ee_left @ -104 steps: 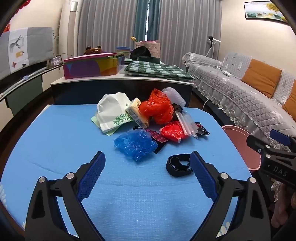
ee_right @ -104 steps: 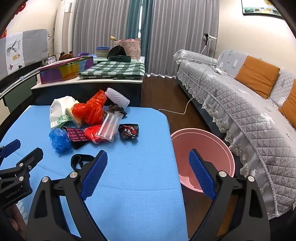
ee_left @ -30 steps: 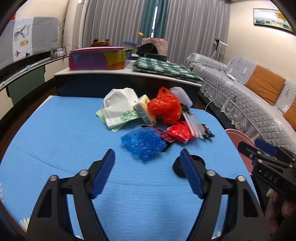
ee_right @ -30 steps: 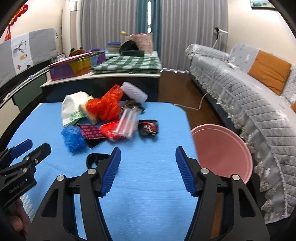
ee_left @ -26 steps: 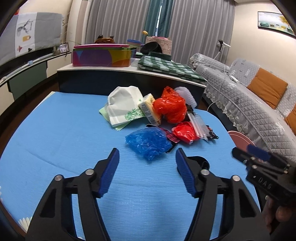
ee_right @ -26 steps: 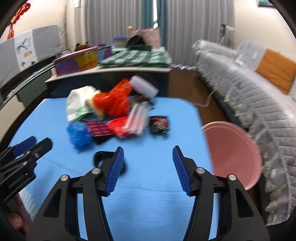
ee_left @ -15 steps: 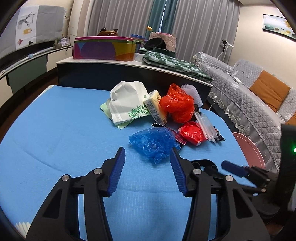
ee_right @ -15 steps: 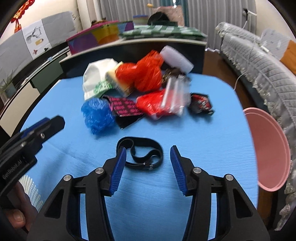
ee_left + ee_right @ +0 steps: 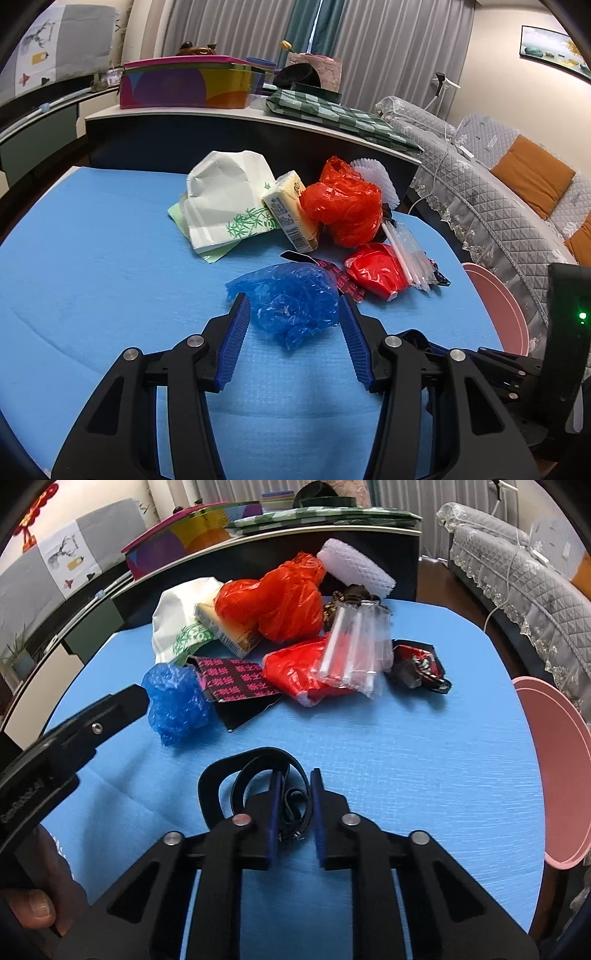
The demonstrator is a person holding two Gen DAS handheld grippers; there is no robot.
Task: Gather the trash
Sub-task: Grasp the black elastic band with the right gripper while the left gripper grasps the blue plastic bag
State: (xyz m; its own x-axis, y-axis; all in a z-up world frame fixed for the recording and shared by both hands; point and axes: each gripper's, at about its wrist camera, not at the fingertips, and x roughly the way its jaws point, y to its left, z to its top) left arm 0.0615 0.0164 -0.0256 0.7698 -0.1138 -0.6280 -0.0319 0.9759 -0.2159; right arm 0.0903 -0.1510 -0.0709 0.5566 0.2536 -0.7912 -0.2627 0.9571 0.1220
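Note:
A heap of trash lies on the blue table [image 9: 92, 266]: a crumpled blue bag [image 9: 291, 299], red bags [image 9: 347, 206], a white paper bag [image 9: 225, 199], a yellow packet [image 9: 291, 210] and clear straws [image 9: 406, 247]. My left gripper [image 9: 293, 314] is open, with a finger on each side of the blue bag's near end. My right gripper [image 9: 293, 794] has closed on a black strap [image 9: 258, 771] lying on the table in front of the heap. The blue bag also shows in the right wrist view [image 9: 175, 701].
A pink bin [image 9: 557, 771] stands on the floor at the table's right edge. A dark counter [image 9: 221, 125] with a colourful box [image 9: 188, 86] runs behind the table. A grey sofa [image 9: 498, 177] is on the right.
Both grippers moved forward and down. The left narrowed around the blue bag. The right dropped over the black strap and its fingers closed on it.

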